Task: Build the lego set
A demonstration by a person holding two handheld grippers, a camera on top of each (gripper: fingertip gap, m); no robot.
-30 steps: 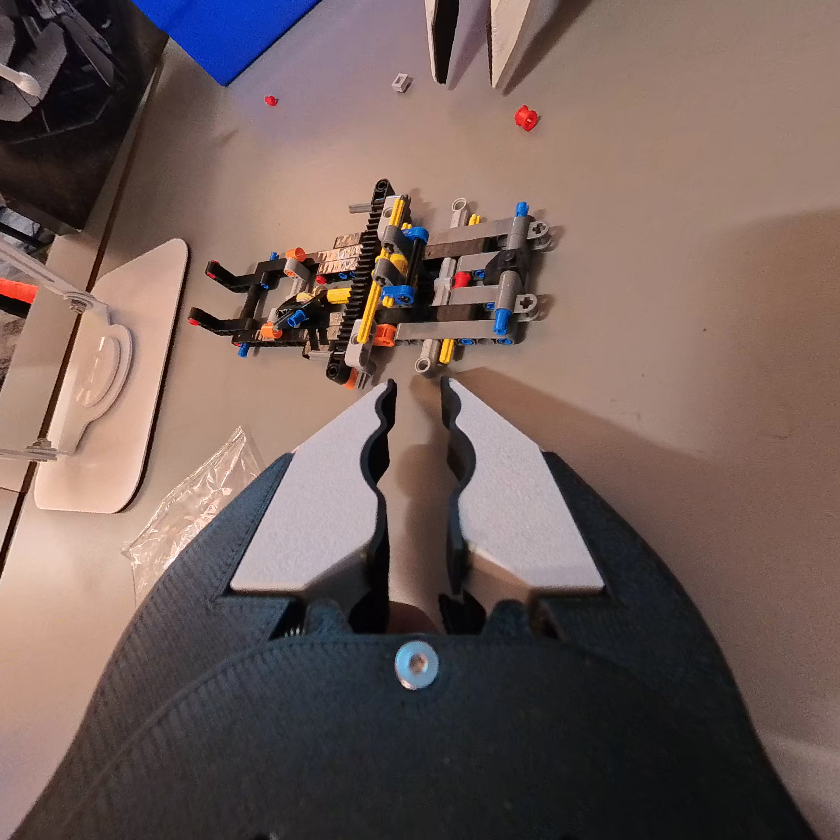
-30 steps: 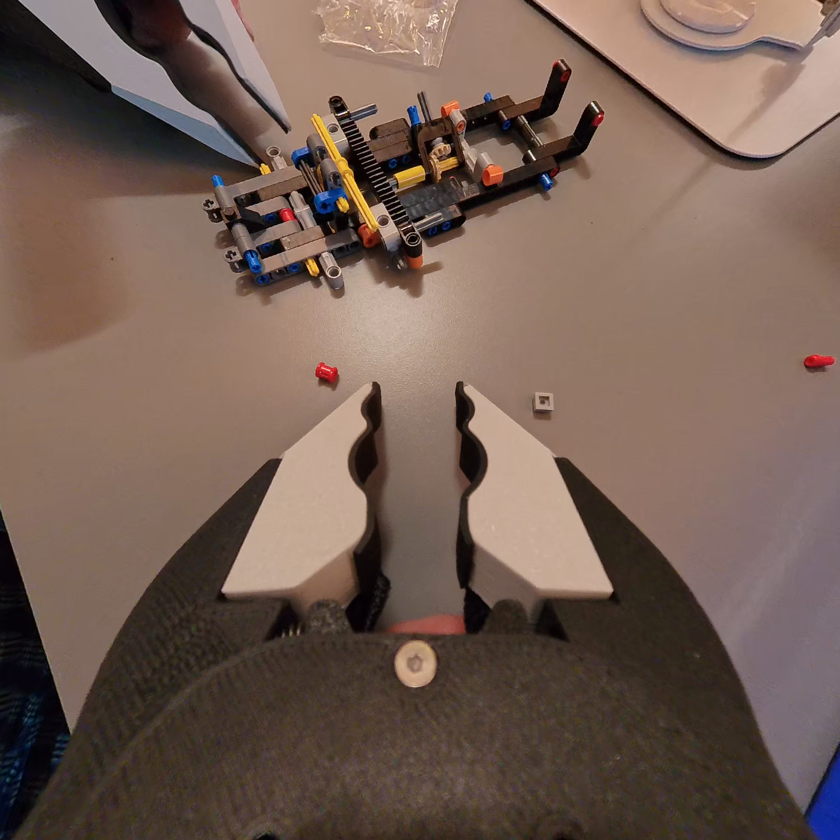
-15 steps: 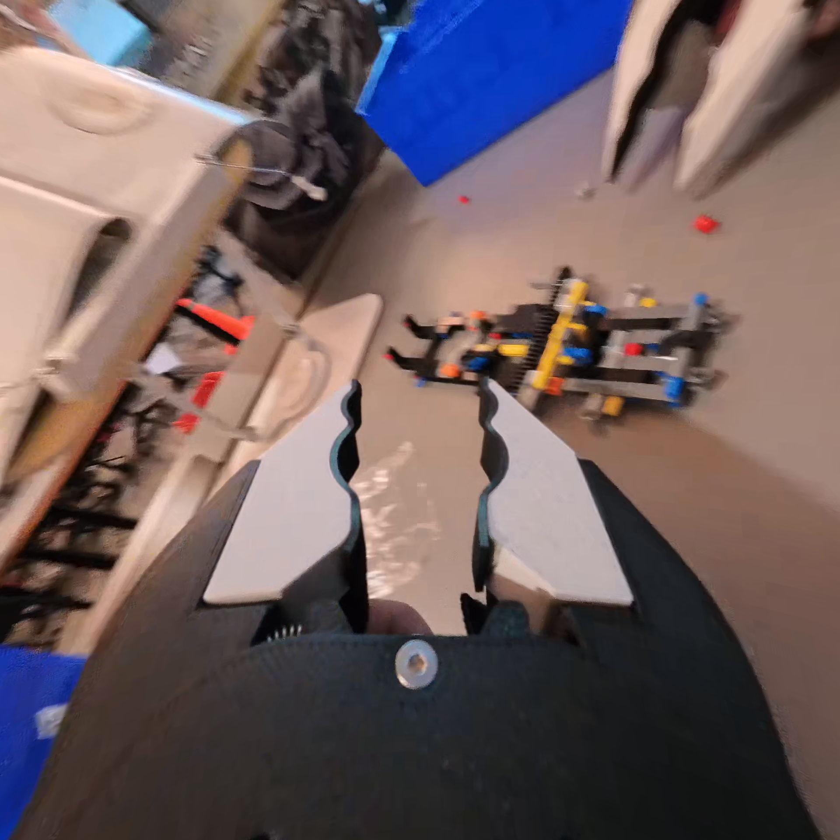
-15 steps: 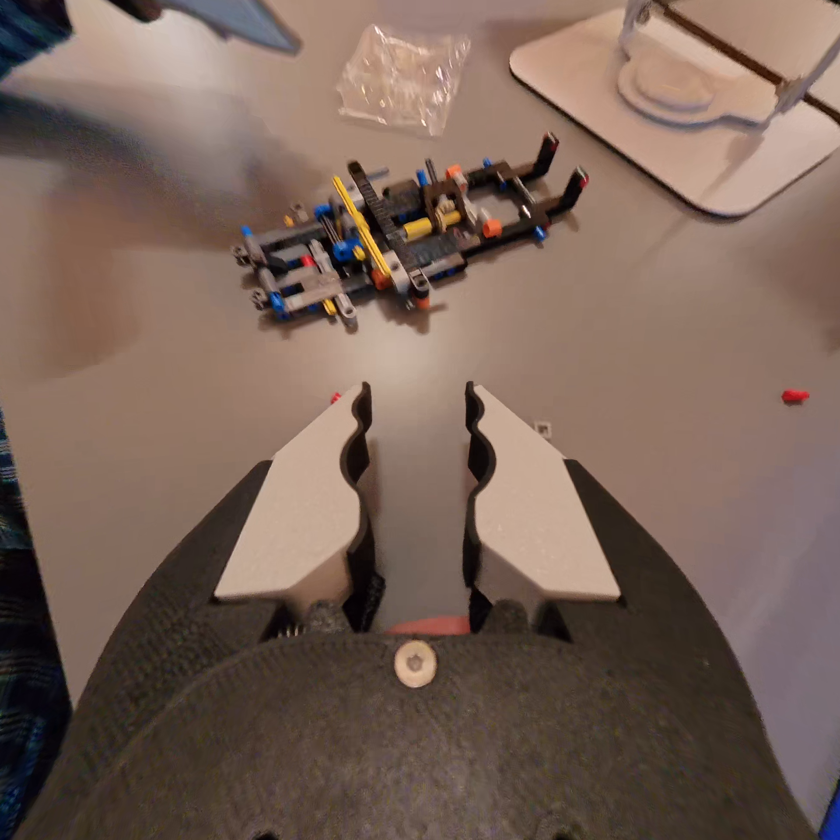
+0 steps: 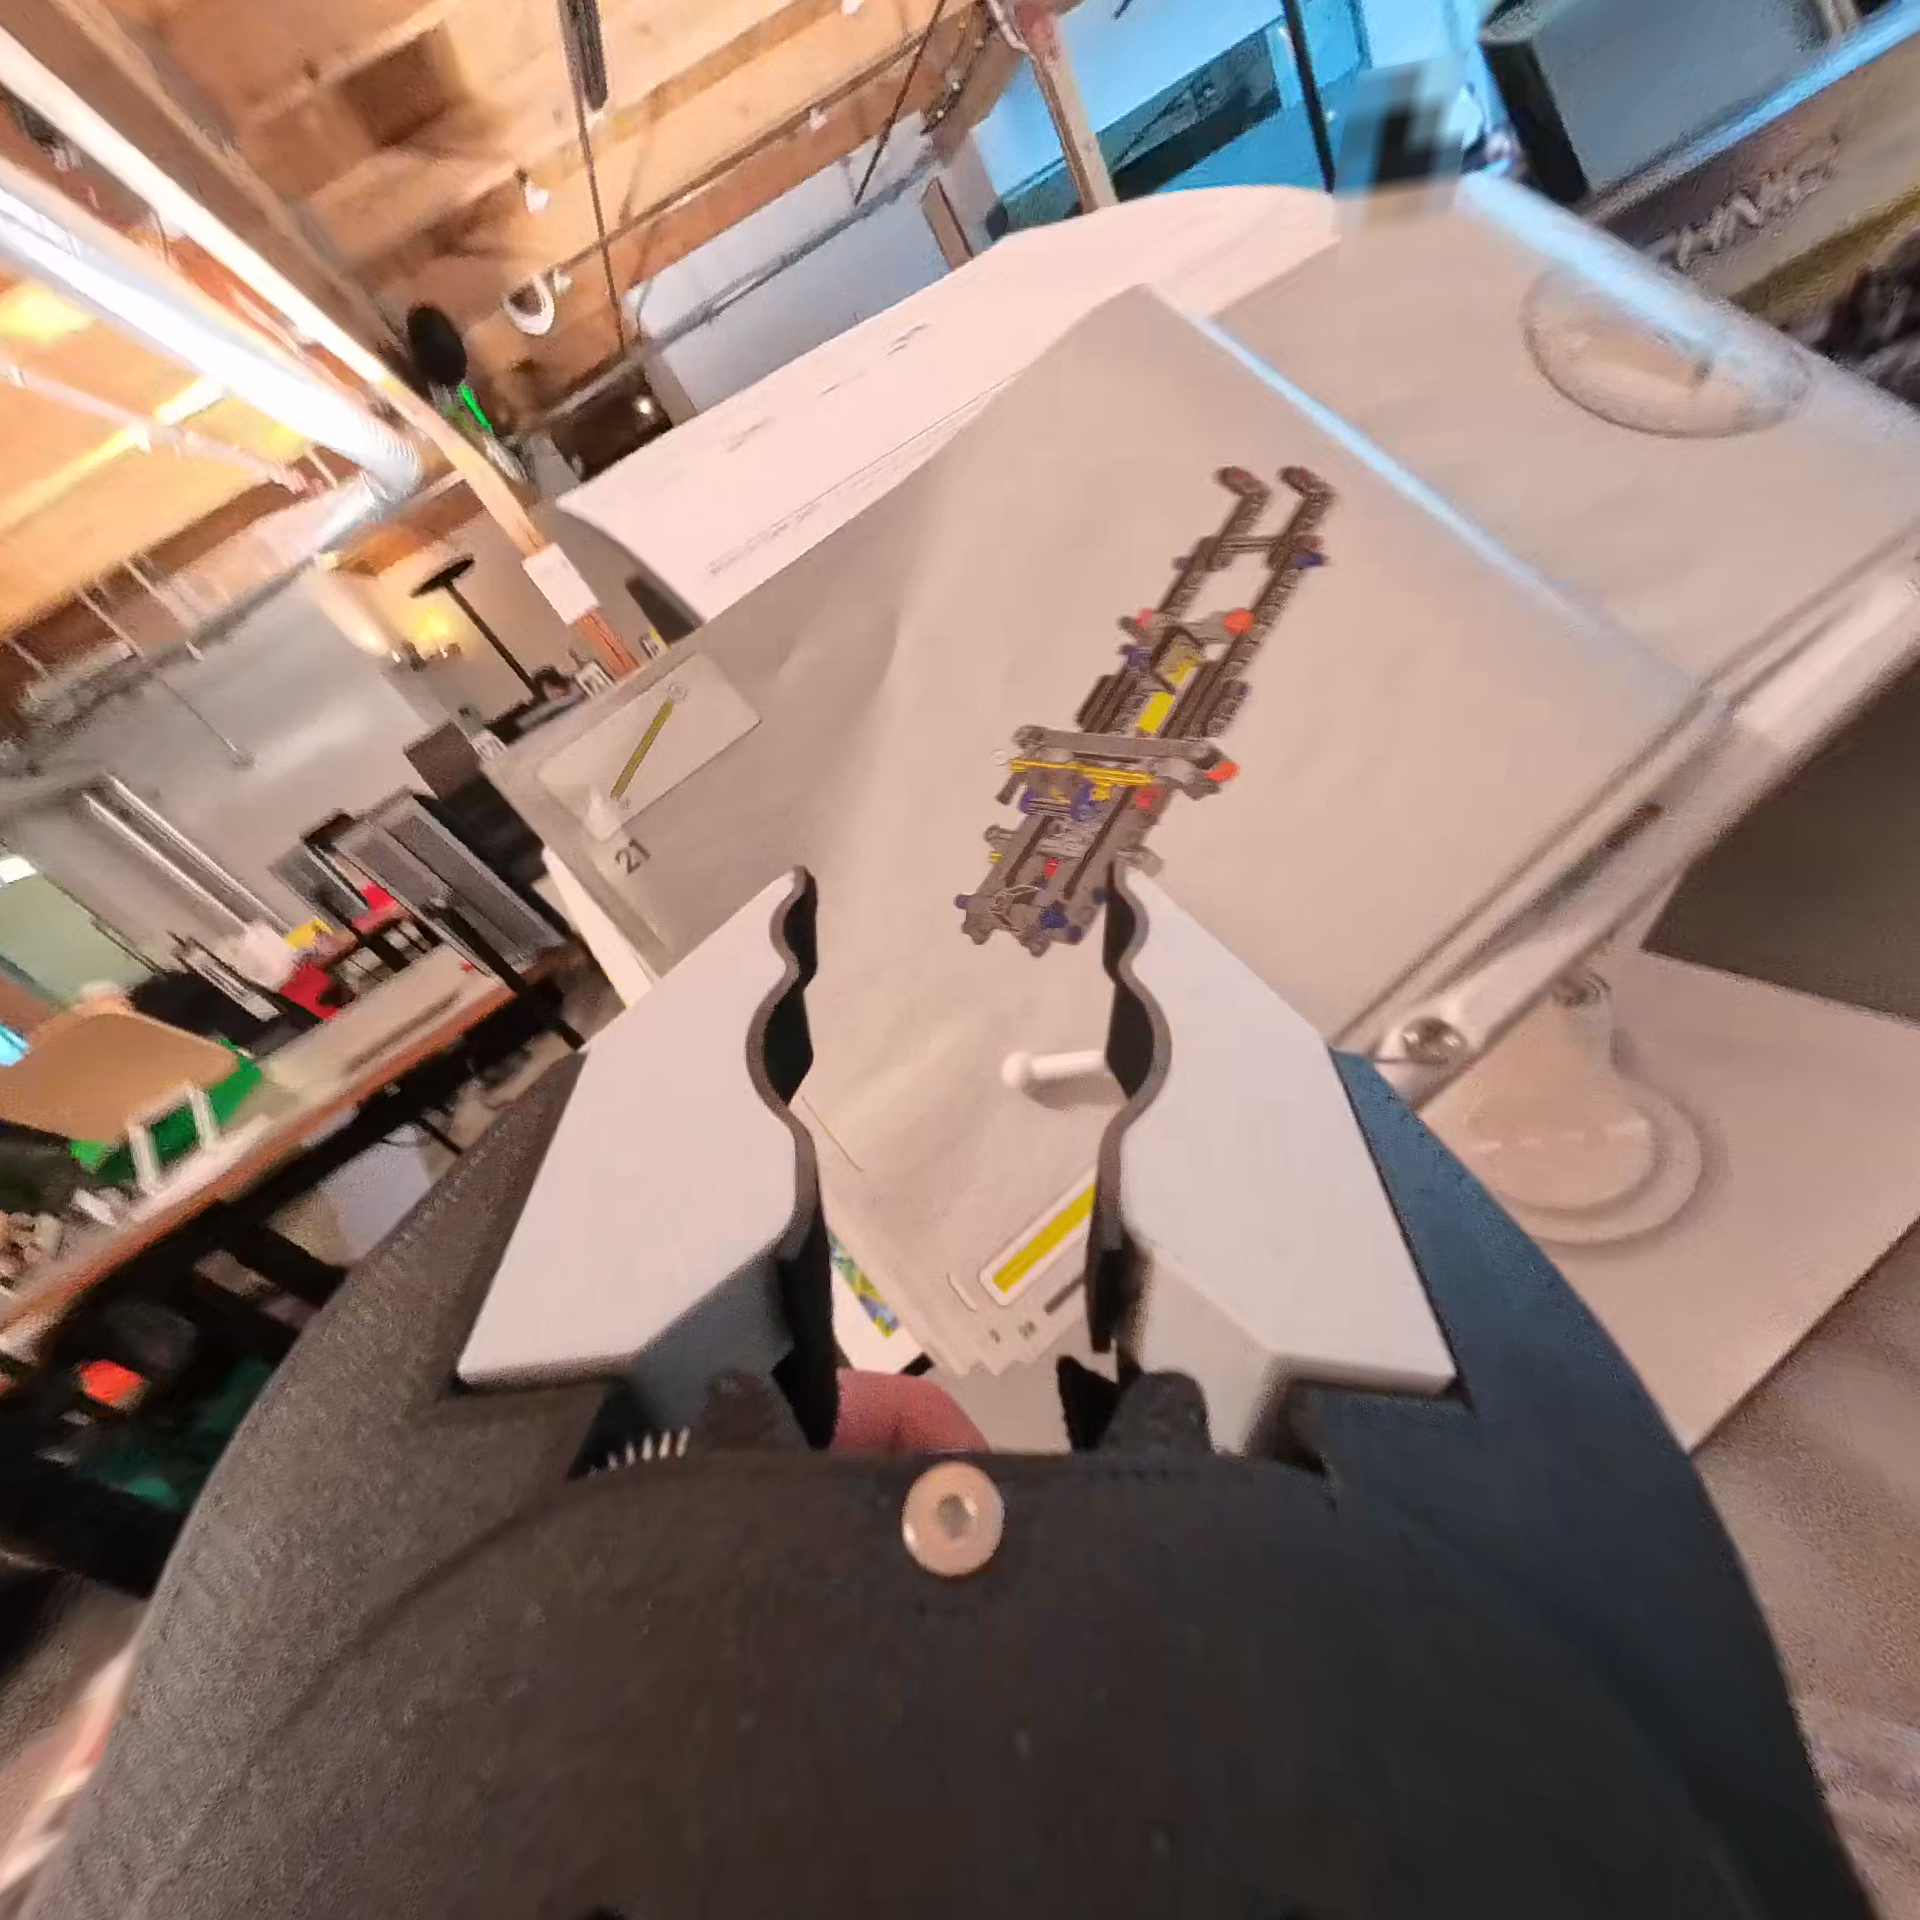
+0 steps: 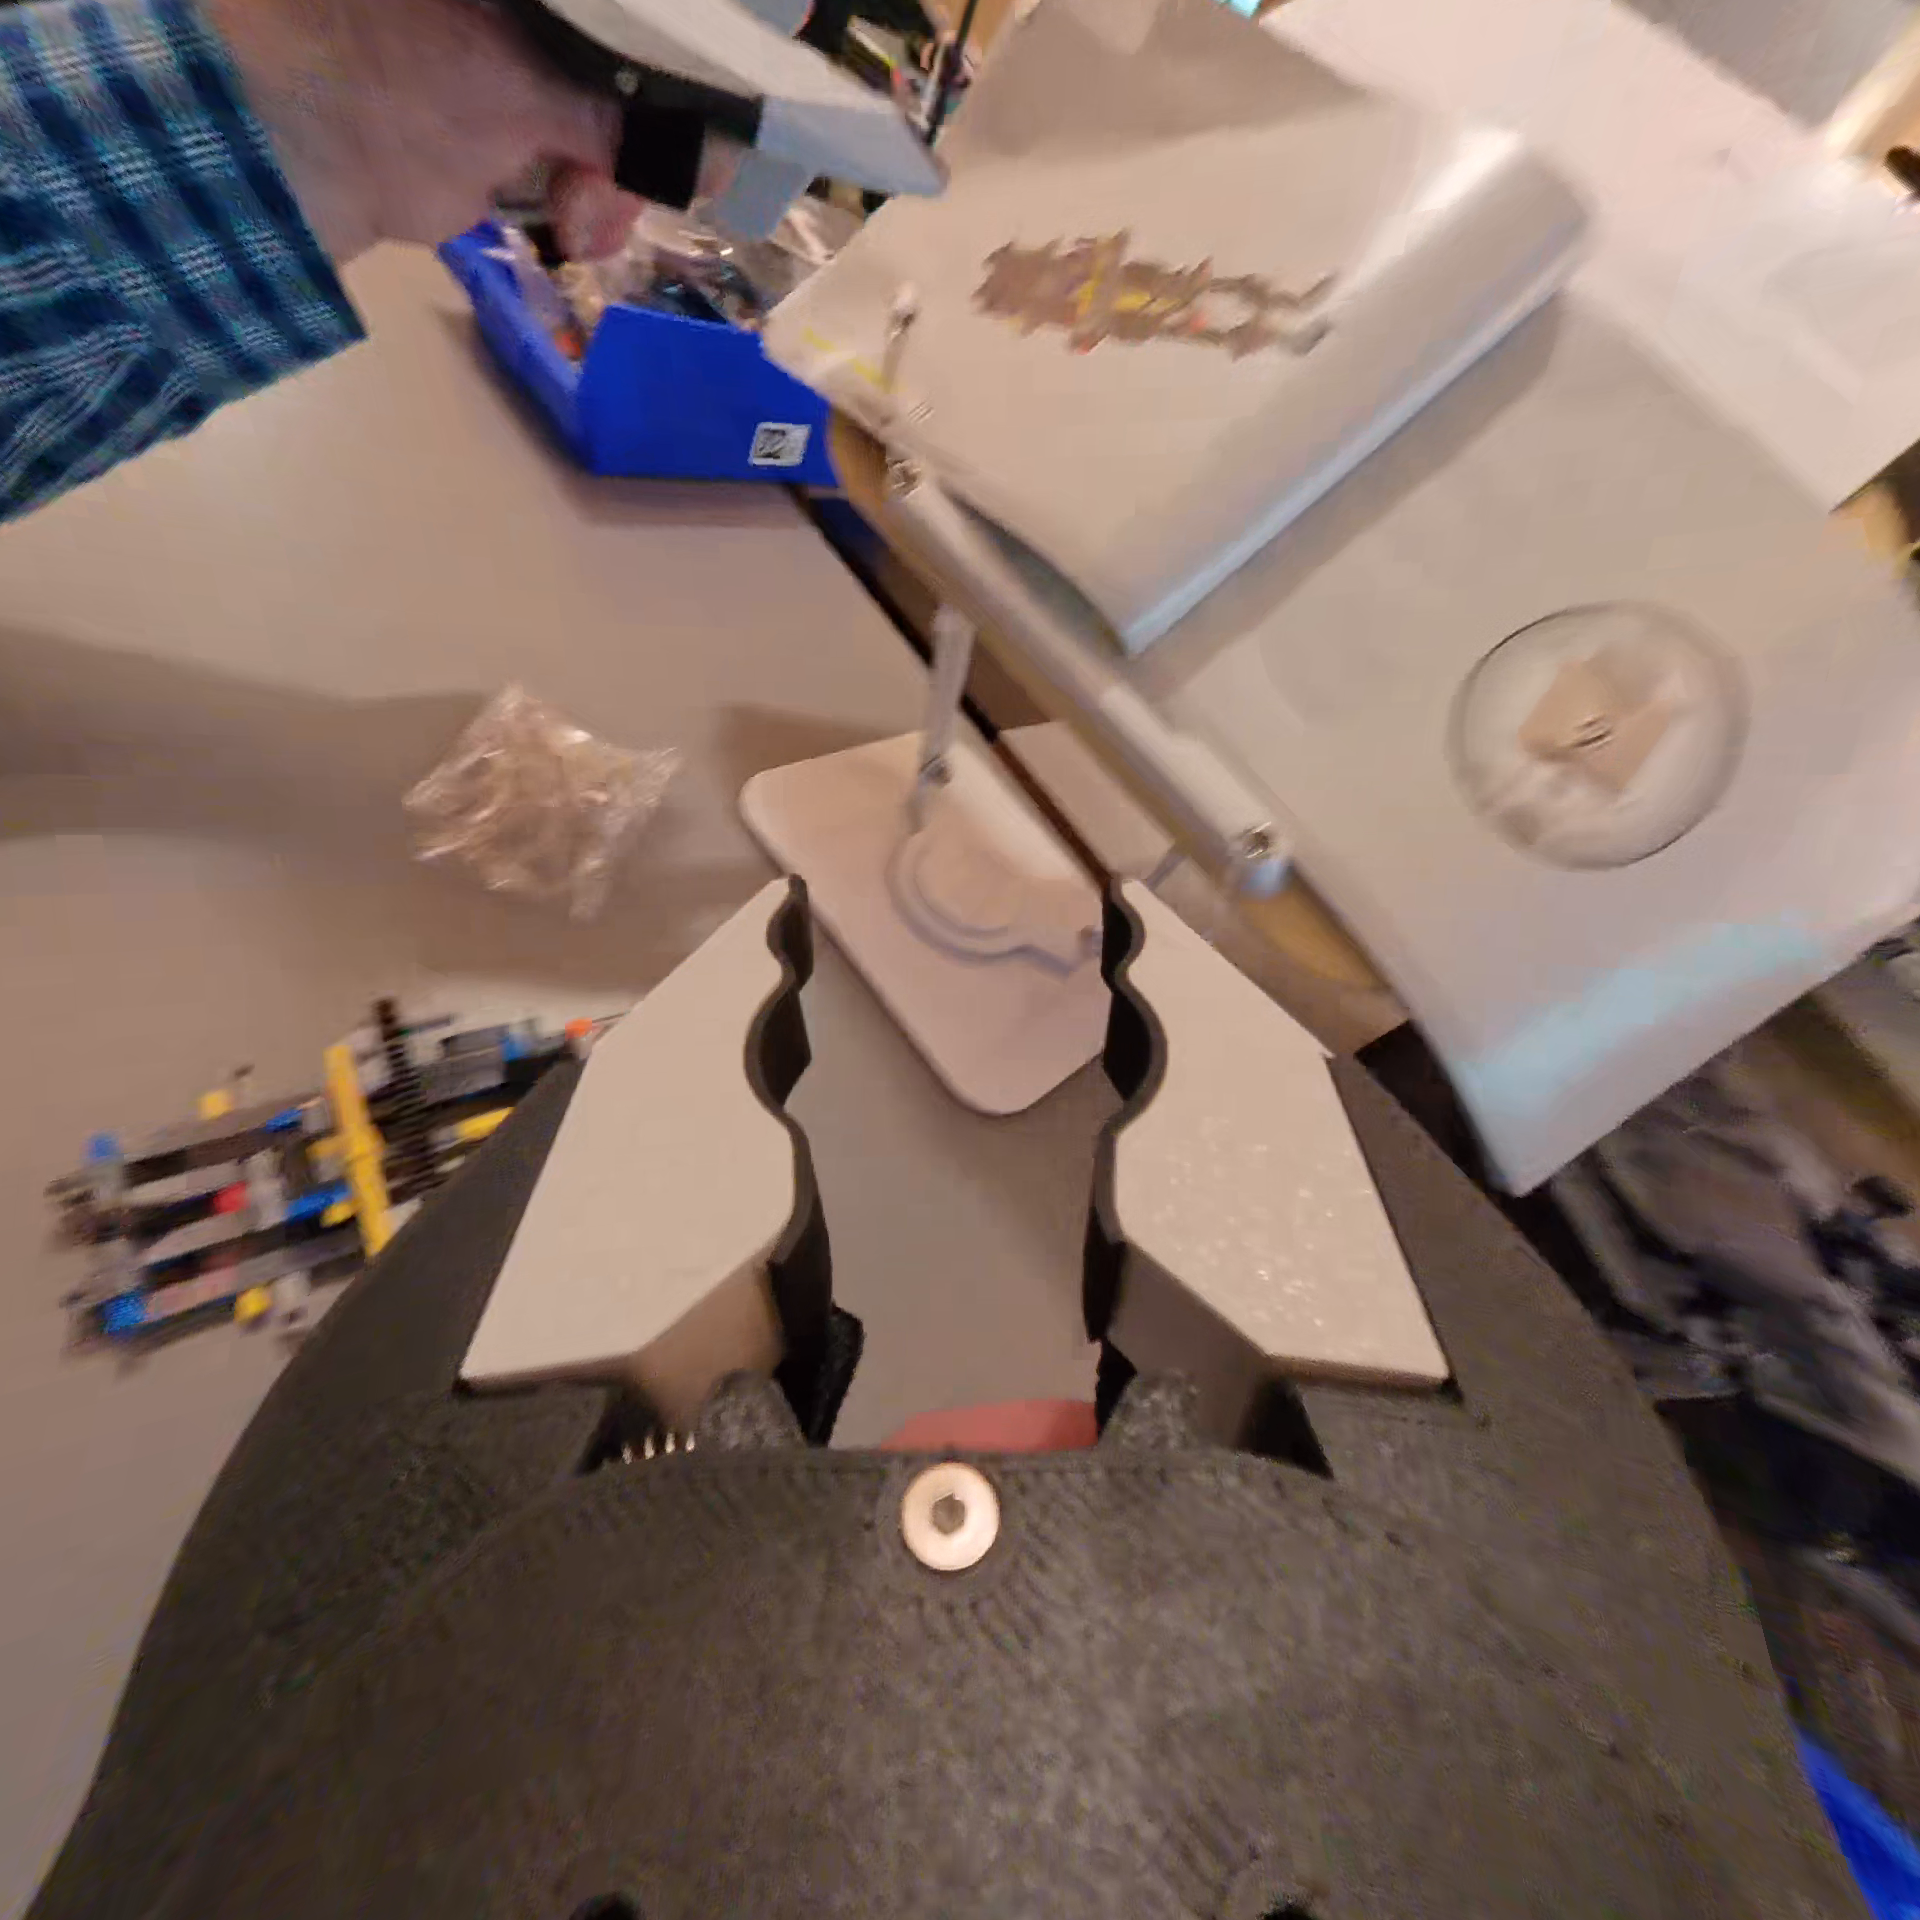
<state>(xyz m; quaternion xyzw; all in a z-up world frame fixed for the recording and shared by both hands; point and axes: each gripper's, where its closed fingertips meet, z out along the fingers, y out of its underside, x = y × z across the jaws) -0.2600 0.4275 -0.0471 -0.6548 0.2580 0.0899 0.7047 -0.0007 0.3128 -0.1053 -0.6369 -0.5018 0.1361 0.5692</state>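
Observation:
The lego model (image 6: pixel 270 1174), a long frame of black, grey, yellow and blue parts, lies on the grey table at the lower left of the right wrist view, blurred. My right gripper (image 6: pixel 954 914) is open and empty, raised above the table and facing the stand. My left gripper (image 5: pixel 961 904) is open and empty, lifted off the table and facing the open instruction booklet (image 5: pixel 1143 727) on its stand. The booklet also shows in the right wrist view (image 6: pixel 1143 343). The left gripper (image 6: pixel 790 114) shows at the top of that view, held by a person's hand.
The booklet stand's white base (image 6: pixel 935 935) sits on the table ahead of the right gripper. A crumpled clear bag (image 6: pixel 530 800) lies left of it. A blue bin (image 6: pixel 665 384) with parts stands at the back. A striped sleeve (image 6: pixel 135 239) is at the upper left.
Both grippers have lifted away from the model and swung up toward the instruction booklet. Both have opened wider. The model has not moved.

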